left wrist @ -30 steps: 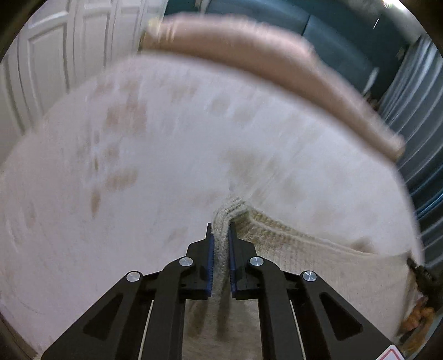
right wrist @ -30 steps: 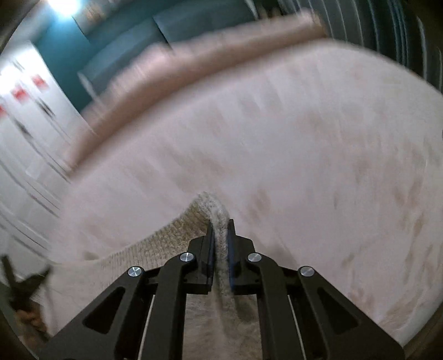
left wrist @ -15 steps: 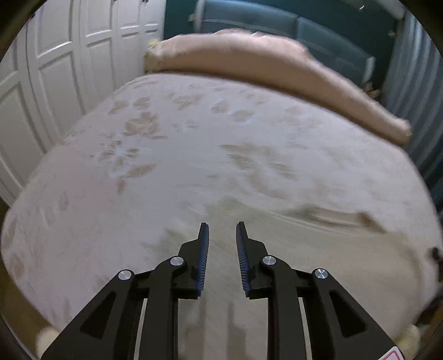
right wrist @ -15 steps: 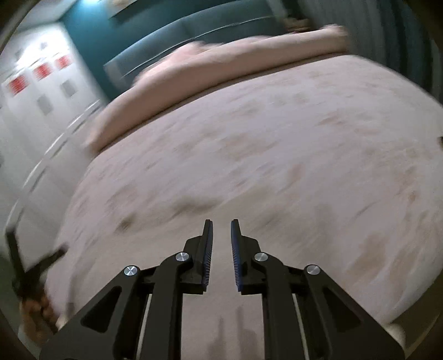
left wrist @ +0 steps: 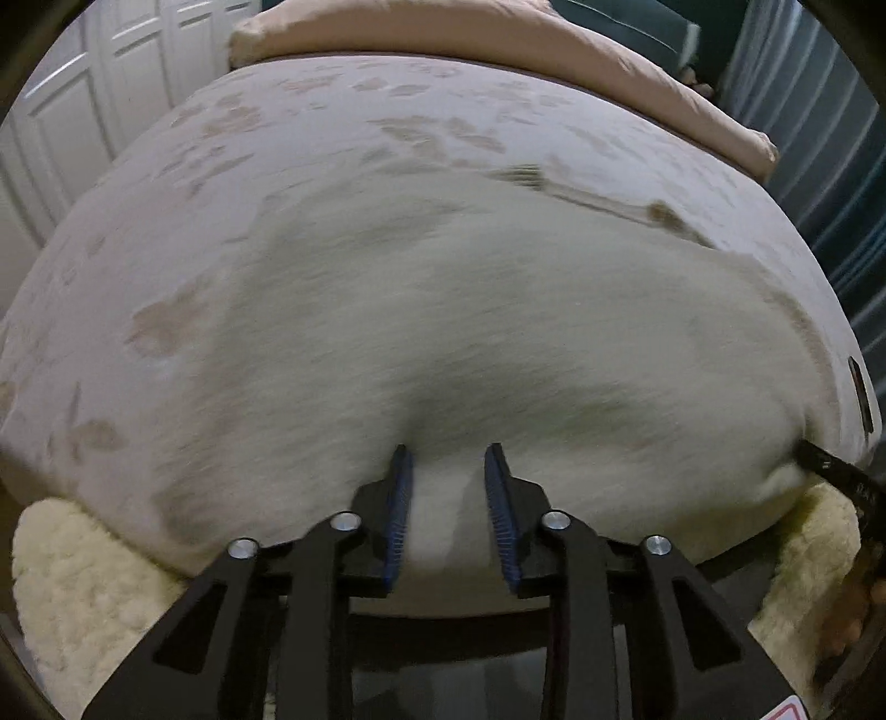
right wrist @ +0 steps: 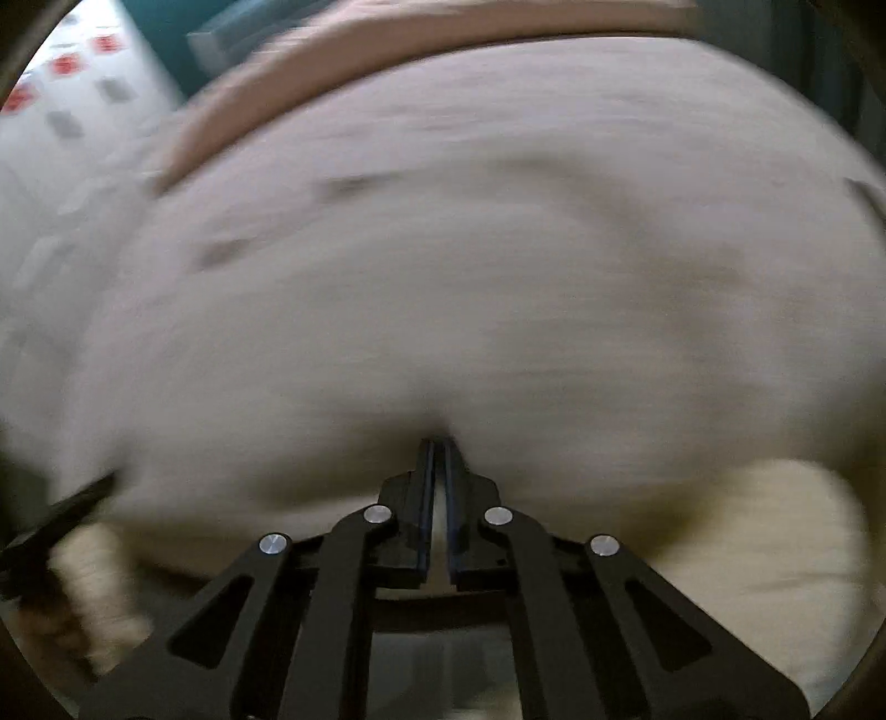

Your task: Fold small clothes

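A cream knit garment [left wrist: 498, 310] lies spread over the near half of the bed, blurred by motion. Its near edge hangs at the bed's front edge. My left gripper [left wrist: 447, 459] points down at that edge; its jaws are opening, a fold of the cream cloth sits between them, and the pads stand apart from it. My right gripper [right wrist: 440, 443] is shut, and the cloth [right wrist: 470, 310] puckers at its tips. The right gripper's tip [left wrist: 825, 462] also shows at the garment's right corner in the left wrist view. The left gripper's finger [right wrist: 72, 509] is a dark blur in the right wrist view.
The bed cover [left wrist: 232, 127] is pale with brownish prints. A pink rolled duvet [left wrist: 498, 39] lies along the far side. White panelled doors [left wrist: 66, 127] stand to the left, striped curtains [left wrist: 819, 111] to the right. Fluffy cream fleece [left wrist: 72, 581] lies below the bed's front edge.
Both grippers let go of the knit edge they held and drew back to the bed's near edge. The garment now lies spread out. The right jaws have closed again; the left stand wider.
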The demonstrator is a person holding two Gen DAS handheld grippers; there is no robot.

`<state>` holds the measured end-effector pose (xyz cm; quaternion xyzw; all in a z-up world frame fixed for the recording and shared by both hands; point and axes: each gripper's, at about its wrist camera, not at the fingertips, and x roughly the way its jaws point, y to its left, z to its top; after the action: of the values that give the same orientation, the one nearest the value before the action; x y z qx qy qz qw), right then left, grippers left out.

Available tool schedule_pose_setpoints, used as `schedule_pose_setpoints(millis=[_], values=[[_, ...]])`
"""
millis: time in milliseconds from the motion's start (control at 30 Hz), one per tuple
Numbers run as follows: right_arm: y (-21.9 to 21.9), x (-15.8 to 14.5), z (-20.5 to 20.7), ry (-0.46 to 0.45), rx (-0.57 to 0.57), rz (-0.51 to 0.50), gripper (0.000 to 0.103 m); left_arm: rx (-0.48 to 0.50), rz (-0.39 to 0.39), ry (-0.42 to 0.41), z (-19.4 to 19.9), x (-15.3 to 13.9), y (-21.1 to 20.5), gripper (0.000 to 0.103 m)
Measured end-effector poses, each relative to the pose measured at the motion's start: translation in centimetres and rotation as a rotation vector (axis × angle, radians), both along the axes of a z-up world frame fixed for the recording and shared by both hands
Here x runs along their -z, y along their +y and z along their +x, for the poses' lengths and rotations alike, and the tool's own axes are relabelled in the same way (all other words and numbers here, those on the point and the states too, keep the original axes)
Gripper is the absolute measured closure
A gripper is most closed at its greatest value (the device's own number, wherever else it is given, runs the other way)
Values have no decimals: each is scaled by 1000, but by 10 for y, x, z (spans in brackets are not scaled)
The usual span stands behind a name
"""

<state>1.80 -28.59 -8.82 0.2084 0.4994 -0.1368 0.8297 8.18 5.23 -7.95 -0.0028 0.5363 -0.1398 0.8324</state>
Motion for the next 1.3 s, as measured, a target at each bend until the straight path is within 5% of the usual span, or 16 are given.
schedule_pose_setpoints(millis=[100,200,267,400,500,667,800,867,1067,1200,1300], values=[[-26,-4,-18,-18,82,90,101,-20,-3,1,-6,4,11,79],[-11,-28,-16,-66,52,-22,86,-33,8,-2,-15,2,7,79],[-7,-28,-5,-86,19,20,86,-35,23,-3,-16,2,3,79],[-5,15,11,68,39,58,90,-31,33,-7,-15,6,1,78],[-6,0,6,31,78,66,86,-32,19,-3,-15,7,4,78],[38,-29,17,-69,-61,106,86,-42,31,-13,-16,8,3,78],[80,-3,42,-12,-190,105,86,-39,39,-15,-17,8,1,78],[82,21,41,11,-190,113,86,-31,26,-12,-17,8,4,77],[56,2,24,-17,-132,190,84,-45,-17,-19,-20,2,6,77],[30,-32,14,-84,-85,84,62,-96,-84,-44,-8,-23,12,55],[-9,-46,24,-118,-18,-21,58,-143,-86,-102,16,-40,21,48]])
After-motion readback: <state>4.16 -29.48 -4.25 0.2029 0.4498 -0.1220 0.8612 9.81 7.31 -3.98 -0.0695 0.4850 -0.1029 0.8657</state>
